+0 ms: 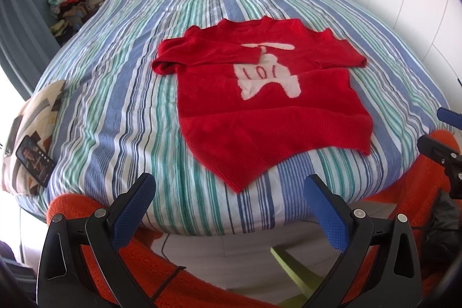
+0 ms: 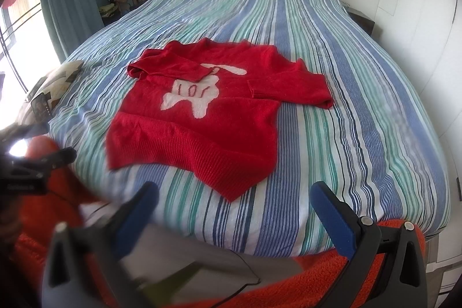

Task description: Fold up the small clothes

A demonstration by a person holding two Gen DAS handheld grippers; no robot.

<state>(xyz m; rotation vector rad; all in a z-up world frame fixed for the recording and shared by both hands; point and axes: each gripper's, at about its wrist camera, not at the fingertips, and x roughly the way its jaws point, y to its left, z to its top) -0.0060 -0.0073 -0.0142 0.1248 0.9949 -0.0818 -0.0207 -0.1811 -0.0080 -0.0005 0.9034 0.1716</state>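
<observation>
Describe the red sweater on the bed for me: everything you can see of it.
The red knitted sweater lies front up on the blue, green and white striped bedcover, hem toward the cameras. It looks fuzzy, with a ribbed hem band and a white figure marked in red on the chest. Both sleeves are folded inward across the body. One hem corner hangs in a point near the bed edge. Neither open gripper touches it.
</observation>
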